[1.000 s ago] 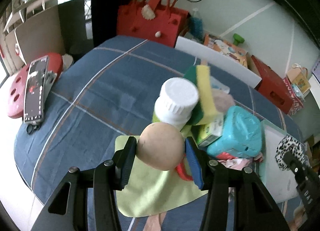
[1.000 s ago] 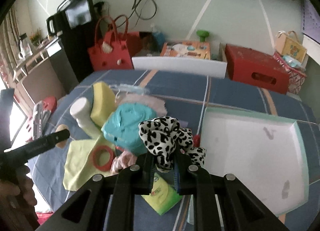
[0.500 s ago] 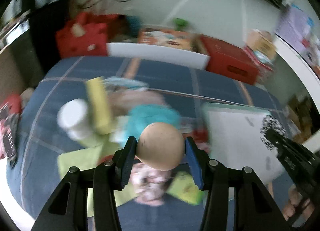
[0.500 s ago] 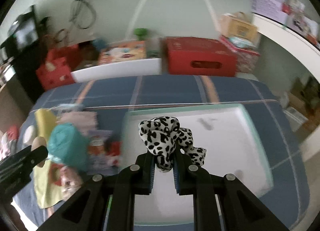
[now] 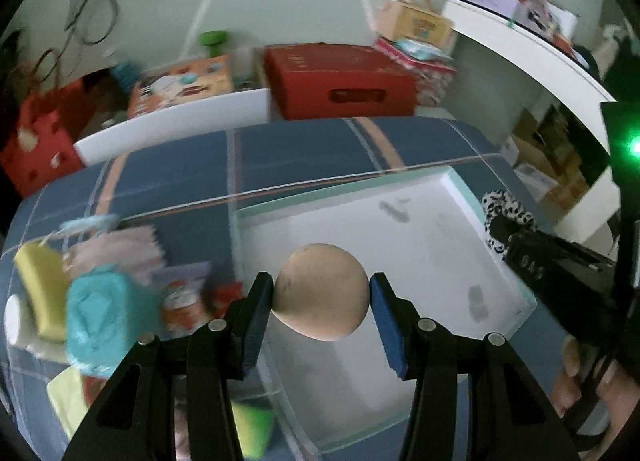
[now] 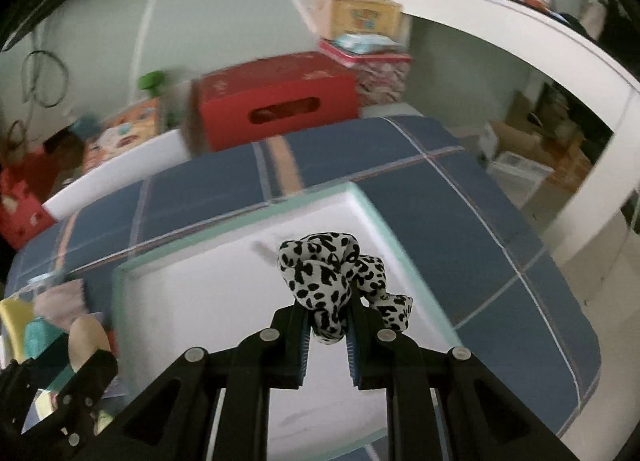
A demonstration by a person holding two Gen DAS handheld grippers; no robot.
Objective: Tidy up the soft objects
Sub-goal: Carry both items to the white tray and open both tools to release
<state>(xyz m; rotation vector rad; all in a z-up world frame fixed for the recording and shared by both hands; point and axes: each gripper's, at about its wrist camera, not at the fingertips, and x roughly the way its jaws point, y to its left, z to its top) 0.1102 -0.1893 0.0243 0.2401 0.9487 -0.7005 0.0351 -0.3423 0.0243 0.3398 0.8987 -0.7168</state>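
My left gripper (image 5: pixel 321 293) is shut on a tan soft ball (image 5: pixel 322 291), held above the near left part of a white tray with a mint rim (image 5: pixel 436 229). My right gripper (image 6: pixel 328 325) is shut on a black-and-white spotted scrunchie (image 6: pixel 320 273), over the same tray (image 6: pixel 192 301). In the left wrist view the right gripper and scrunchie (image 5: pixel 504 217) show at the tray's right edge. In the right wrist view the ball (image 6: pixel 84 341) and the left gripper's finger appear at the lower left.
A blurred pile lies left of the tray on the blue plaid cloth (image 5: pixel 300 153): a teal pouch (image 5: pixel 104 317), a yellow sponge (image 5: pixel 40 293), pink fabric (image 5: pixel 120 249), a yellow-green cloth. A red box (image 5: pixel 340 81) and white board (image 5: pixel 172 121) stand behind. A white counter (image 6: pixel 560 61) curves at right.
Both grippers have swung right from over the pile to above the white tray, each rolling at the wrist. The ball and the scrunchie stay gripped.
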